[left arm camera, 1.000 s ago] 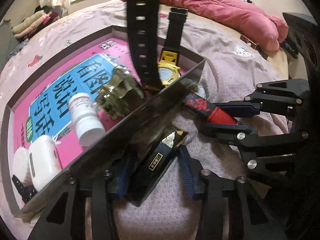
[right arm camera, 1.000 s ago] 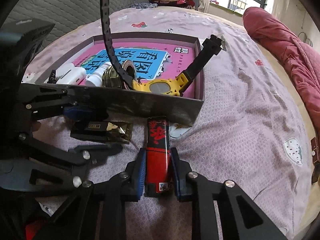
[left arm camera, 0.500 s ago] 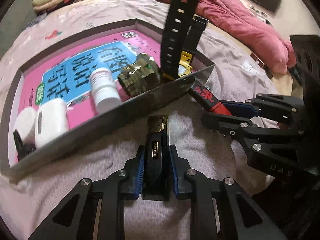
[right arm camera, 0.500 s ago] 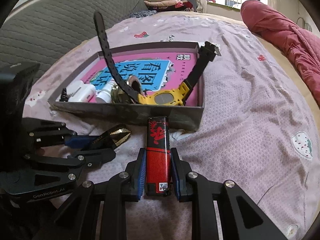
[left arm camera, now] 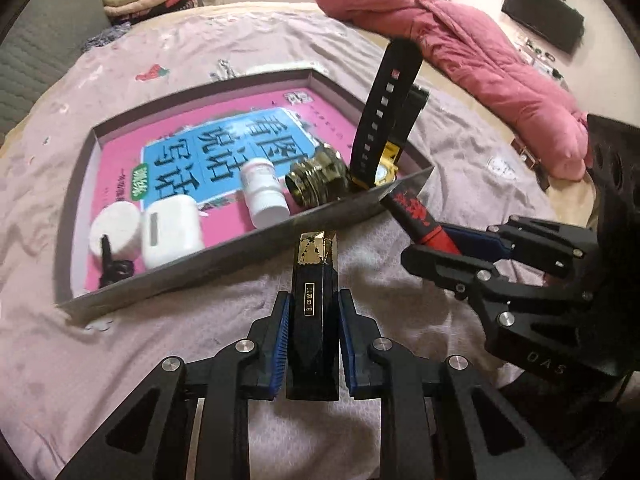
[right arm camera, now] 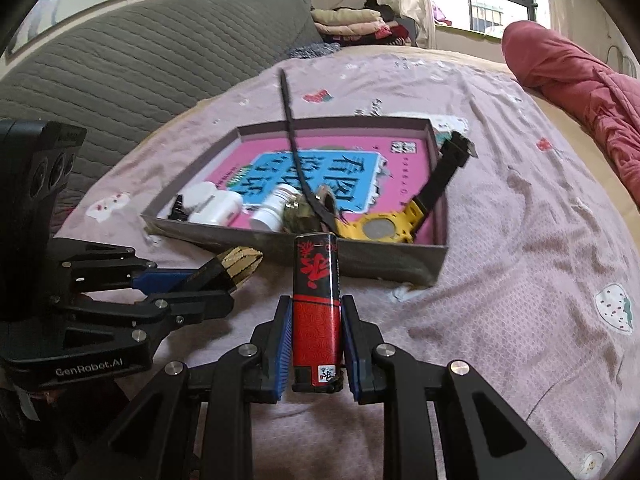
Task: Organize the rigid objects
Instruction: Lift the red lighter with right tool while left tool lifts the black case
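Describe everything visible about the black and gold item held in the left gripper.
The black and gold item is a slim, glossy black rectangular piece with a faceted gold tip and a small gold-framed label on its top face. It looks like hard plastic or lacquered metal. The left gripper is shut on its lower body, blue pads pressing both sides. It points toward the near wall of the box, lifted above the pink bedsheet.
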Demonstrator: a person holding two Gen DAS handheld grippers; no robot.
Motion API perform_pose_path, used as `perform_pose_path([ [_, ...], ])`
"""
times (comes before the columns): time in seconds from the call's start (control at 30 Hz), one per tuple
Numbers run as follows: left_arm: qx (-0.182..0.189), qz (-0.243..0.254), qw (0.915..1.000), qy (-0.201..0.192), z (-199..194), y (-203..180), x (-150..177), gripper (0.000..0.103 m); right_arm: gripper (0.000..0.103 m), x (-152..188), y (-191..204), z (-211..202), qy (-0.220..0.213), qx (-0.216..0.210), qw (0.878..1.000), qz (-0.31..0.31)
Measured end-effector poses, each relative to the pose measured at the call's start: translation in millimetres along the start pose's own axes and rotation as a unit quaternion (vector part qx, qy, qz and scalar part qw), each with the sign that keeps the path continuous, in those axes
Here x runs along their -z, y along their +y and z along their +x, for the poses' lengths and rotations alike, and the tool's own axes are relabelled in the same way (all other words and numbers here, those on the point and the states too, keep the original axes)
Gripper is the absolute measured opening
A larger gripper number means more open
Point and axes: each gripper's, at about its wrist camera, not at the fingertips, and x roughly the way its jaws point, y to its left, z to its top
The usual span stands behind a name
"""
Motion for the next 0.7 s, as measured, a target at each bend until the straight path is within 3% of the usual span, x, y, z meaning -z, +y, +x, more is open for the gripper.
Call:
perform_pose_path([
  [0.7,-0.044,-0.03,0.9972,-0.052,-55.8,20.8,-2.6,0.022,0.023,-9.8,26.0,-36.1,-0.062,-0.018,0.998,-0.016],
])
